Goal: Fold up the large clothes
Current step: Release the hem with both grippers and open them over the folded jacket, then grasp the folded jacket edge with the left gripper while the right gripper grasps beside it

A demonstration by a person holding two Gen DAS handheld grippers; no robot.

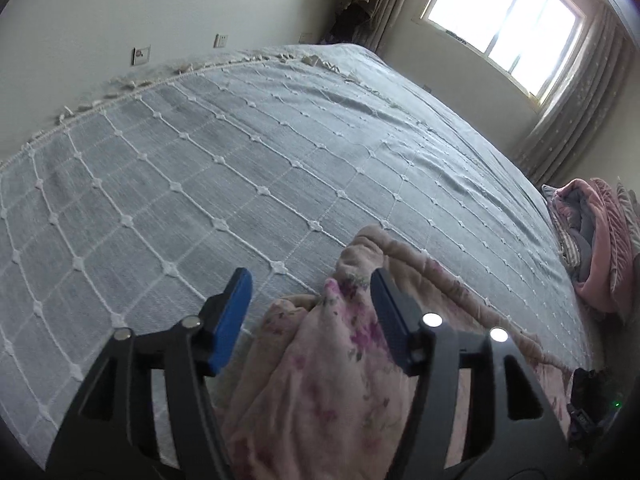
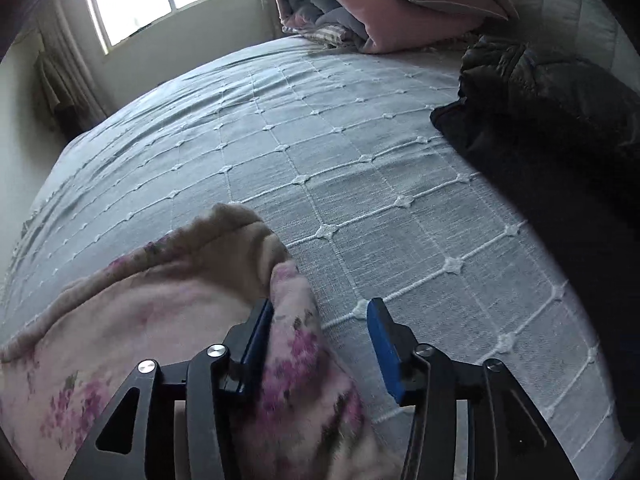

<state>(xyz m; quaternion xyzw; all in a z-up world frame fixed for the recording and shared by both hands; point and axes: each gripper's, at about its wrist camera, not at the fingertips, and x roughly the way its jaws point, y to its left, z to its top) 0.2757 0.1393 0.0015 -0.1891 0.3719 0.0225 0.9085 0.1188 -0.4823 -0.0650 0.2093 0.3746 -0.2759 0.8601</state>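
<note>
Release of a fold. Both sets of jaws stand apart: the left gripper [image 1: 310,308] and right gripper [image 2: 320,328] each straddle a ridge of the garment [image 1: 320,380] without clamping it. Best withdrawn straight back, so the pads do not drag the cloth. The garment, pink fleece with purple flowers, lies bunched at the bed's [image 1: 240,160] near edge.

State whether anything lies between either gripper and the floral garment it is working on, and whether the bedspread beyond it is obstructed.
Nothing does. The floral garment sits between the open left gripper and the open right gripper. The bedspread ahead is bare; the dark clothing and folded bedding lie off to the side.
</note>
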